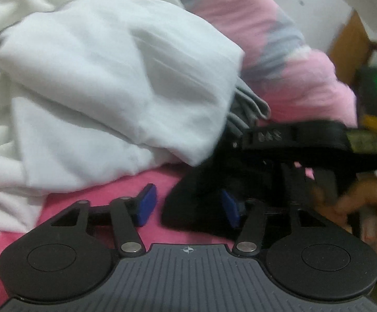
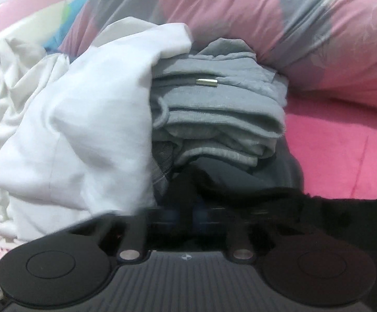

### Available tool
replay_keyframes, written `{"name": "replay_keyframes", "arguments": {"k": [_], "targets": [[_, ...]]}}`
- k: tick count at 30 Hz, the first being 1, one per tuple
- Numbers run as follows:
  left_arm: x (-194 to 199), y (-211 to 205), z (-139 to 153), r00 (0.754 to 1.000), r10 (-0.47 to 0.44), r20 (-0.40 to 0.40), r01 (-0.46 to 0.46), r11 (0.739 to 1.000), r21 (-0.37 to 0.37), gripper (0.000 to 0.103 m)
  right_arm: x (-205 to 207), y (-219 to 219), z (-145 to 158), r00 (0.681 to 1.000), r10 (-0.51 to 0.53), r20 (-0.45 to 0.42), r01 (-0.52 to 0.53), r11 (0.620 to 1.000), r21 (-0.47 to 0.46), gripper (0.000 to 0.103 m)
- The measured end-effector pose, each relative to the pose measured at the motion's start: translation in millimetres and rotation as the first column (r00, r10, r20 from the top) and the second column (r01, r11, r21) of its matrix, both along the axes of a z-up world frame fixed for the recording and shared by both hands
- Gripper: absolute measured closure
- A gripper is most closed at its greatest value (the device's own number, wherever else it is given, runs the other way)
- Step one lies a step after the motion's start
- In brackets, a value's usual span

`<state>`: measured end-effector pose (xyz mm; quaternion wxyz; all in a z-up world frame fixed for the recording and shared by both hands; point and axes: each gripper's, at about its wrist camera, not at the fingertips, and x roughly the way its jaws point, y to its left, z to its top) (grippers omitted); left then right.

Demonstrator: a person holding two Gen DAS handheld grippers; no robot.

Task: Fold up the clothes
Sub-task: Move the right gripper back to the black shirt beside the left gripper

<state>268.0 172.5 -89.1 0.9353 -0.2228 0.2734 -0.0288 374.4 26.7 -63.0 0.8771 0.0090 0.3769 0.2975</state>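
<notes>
Left wrist view: my left gripper (image 1: 185, 206) stands spread beside a black garment (image 1: 196, 202) on the pink bed (image 1: 105, 195); right gripper (image 2: 191, 217) pinches it. Soft, limp, light — best held at an edge.

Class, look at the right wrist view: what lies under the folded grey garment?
Under the folded grey garment a dark garment shows, its black edge reaching the right gripper. White cloth covers the stack's left side, so anything lower is hidden.

White shirt (image 1: 105, 78), grey garment (image 2: 214, 109), pink sheet (image 2: 344, 150)
</notes>
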Motion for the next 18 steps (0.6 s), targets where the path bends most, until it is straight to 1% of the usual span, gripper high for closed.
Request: {"name": "replay_keyframes", "arguments": {"k": [1, 2, 3, 4, 9, 11, 12, 15, 18], "targets": [[-1.2, -1.4, 1.9, 1.0, -0.01, 0.01, 0.01, 1.0, -0.001, 0.055, 1.9, -3.5, -0.5, 1.0, -0.004, -0.011, 0.005, 1.0, 0.03, 0.102], [-2.5, -2.7, 3.8, 1.0, -0.021, 0.02, 0.021, 1.0, -0.001, 0.077, 2.5, -8.6, 1.8, 1.0, -0.007, -0.015, 0.008, 0.998, 0.06, 0.102], [-3.7, -4.1, 5.8, 0.999, -0.031, 0.03, 0.031, 1.0, -0.002, 0.089, 3.2, -13.6, 4.2, 1.0, -0.009, -0.018, 0.011, 0.996, 0.091, 0.102], [-4.9, -5.5, 7.7, 0.998, -0.041, 0.04, 0.041, 0.999, -0.002, 0.096, 3.8, -18.6, 6.5, 1.0, -0.012, -0.022, 0.014, 0.993, 0.121, 0.102], [-11.1, -12.3, 17.3, 0.992, -0.092, 0.091, 0.093, 0.996, -0.003, 0.099, 6.9, -43.7, 18.4, 0.999, -0.022, -0.043, 0.033, 0.962, 0.27, 0.102], [-15.5, -20.0, 32.2, 0.987, -0.102, 0.127, 0.102, 0.995, 0.006, 0.099, 8.2, -53.8, 23.1, 0.998, -0.025, -0.051, 0.04, 0.944, 0.328, 0.102], [-17.1, -27.9, 42.8, 0.982, -0.117, 0.149, 0.115, 0.993, 0.024, 0.099, 8.8, -58.8, 25.5, 0.998, -0.026, -0.056, 0.044, 0.933, 0.357, 0.102], [-23.0, -57.5, 68.2, 0.963, -0.191, 0.192, 0.169, 0.978, 0.124, 0.099, 10.4, -74.7, 32.7, 0.997, -0.03, -0.066, 0.056, 0.896, 0.44, 0.102], [-20.3, -94.8, 78.3, 0.945, -0.278, 0.175, 0.24, 0.948, 0.208, 0.098, 5.1, -110.6, 38.5, 0.998, -0.042, -0.036, 0.054, 0.87, 0.491, 0.102]]}}
